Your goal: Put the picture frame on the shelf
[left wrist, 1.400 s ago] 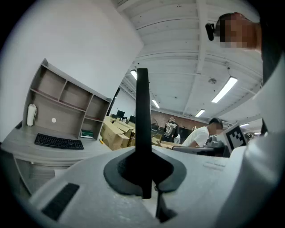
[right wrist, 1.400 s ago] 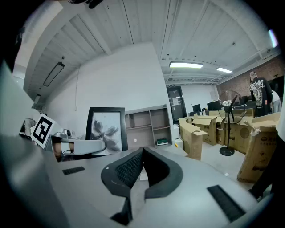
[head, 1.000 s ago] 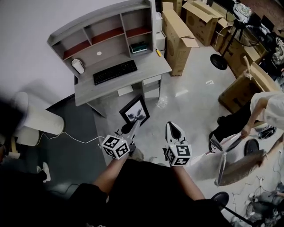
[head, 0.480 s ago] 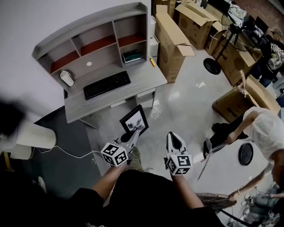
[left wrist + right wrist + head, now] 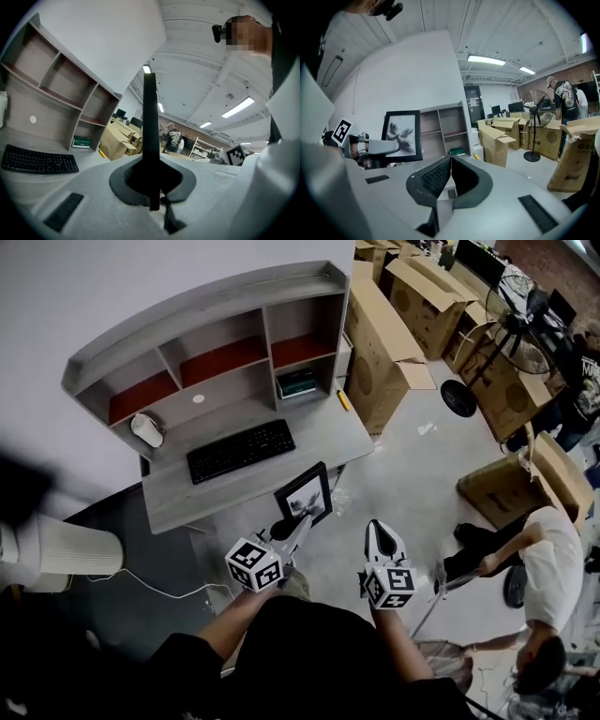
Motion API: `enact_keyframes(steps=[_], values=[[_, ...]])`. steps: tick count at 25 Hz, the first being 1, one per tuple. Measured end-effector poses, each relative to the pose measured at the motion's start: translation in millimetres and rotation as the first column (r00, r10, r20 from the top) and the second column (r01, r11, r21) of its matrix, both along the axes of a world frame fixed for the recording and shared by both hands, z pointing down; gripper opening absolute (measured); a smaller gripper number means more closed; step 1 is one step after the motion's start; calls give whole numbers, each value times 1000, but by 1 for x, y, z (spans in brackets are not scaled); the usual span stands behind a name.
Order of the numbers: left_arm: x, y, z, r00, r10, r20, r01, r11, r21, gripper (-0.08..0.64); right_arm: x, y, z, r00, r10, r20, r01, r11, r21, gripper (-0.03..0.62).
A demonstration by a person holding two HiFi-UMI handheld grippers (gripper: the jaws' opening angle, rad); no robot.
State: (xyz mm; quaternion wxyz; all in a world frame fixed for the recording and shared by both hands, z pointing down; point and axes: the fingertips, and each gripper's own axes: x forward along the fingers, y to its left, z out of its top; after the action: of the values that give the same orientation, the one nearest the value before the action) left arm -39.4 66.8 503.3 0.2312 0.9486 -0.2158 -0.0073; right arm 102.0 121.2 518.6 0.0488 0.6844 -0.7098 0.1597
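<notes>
A black picture frame (image 5: 305, 496) with a dark flower print hangs in the air in front of the grey desk, my left gripper (image 5: 292, 529) shut on its lower edge. In the left gripper view the frame (image 5: 150, 136) stands edge-on between the jaws. The right gripper view shows the frame (image 5: 402, 135) at the left, held by the other gripper. My right gripper (image 5: 382, 534) is shut and holds nothing, a little to the right of the frame. The shelf (image 5: 217, 343) is the grey hutch with red-floored cubbies on the desk.
On the desk (image 5: 309, 451) lie a black keyboard (image 5: 241, 450) and a white object (image 5: 146, 430); a green book (image 5: 297, 383) sits in the right cubby. Cardboard boxes (image 5: 386, 348), a fan (image 5: 511, 343) and a crouching person (image 5: 530, 568) fill the right side. A white bin (image 5: 66, 549) stands at left.
I have come closer to the desk, which now looms larger. The frame, still in my left gripper, has moved up toward the desk's front edge. The person at right has shifted.
</notes>
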Motion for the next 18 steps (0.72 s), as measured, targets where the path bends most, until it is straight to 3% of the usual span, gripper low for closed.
enact_keyframes(steps=[9,18], values=[[-44,-102,-2,1000,-11,-22,10,1000,-19,25,-38,-122,-15,1000,-6,-21,7,1000,28,14],[-52,-159,-4,999,-9,-31,8,1000,-13,25,-49,-157,3,1000,-12,-28,11,1000,-26,14]])
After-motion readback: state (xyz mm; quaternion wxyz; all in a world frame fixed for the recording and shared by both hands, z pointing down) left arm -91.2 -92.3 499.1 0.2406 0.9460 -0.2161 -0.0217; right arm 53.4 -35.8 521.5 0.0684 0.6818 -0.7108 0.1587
